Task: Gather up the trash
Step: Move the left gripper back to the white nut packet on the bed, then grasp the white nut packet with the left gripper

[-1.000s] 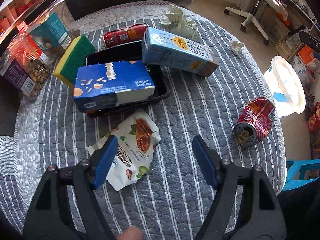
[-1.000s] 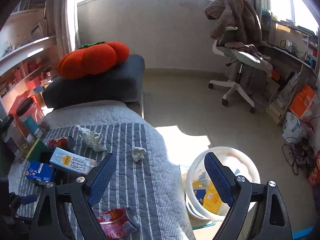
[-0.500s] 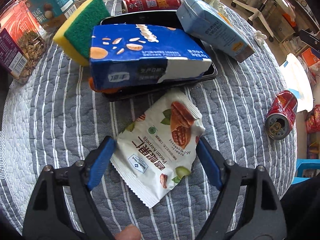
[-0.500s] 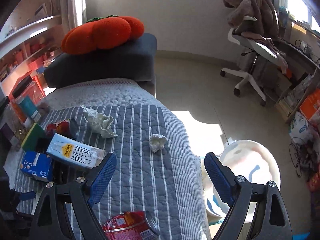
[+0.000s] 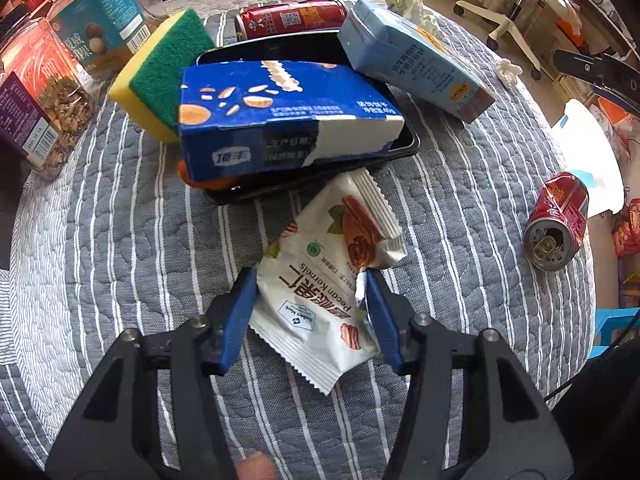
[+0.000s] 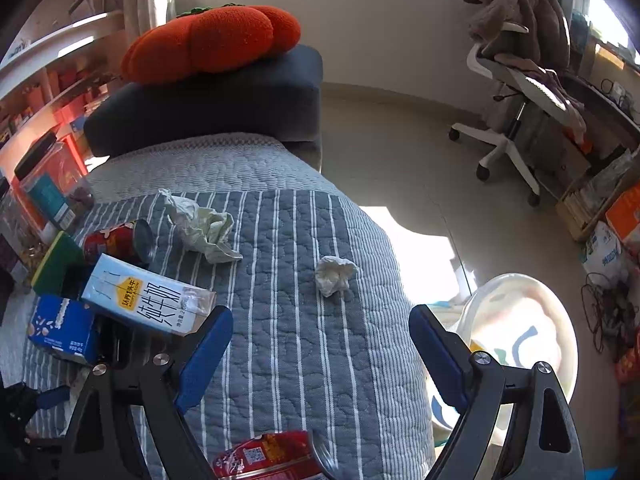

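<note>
A white pecan snack wrapper (image 5: 324,280) lies on the striped table cover. My left gripper (image 5: 310,286) has closed on it, both blue pads touching its edges. A crushed red can (image 5: 556,228) lies to the right, also low in the right wrist view (image 6: 268,456). A small tissue ball (image 6: 334,274) and a crumpled paper (image 6: 200,226) lie further off. My right gripper (image 6: 320,324) is open and empty above the table, short of the tissue ball. A white trash bin (image 6: 516,336) stands on the floor beside the table.
A black tray (image 5: 304,120) holds a dark blue box (image 5: 280,120), with a light blue milk carton (image 5: 412,68), a sponge (image 5: 164,68) and another red can (image 5: 292,20) around it. Snack jars (image 5: 36,92) stand at the left. An office chair (image 6: 516,92) is across the room.
My left gripper moved forward over the wrapper and its jaws closed in on it. My right gripper came lower and nearer to the table and stayed open.
</note>
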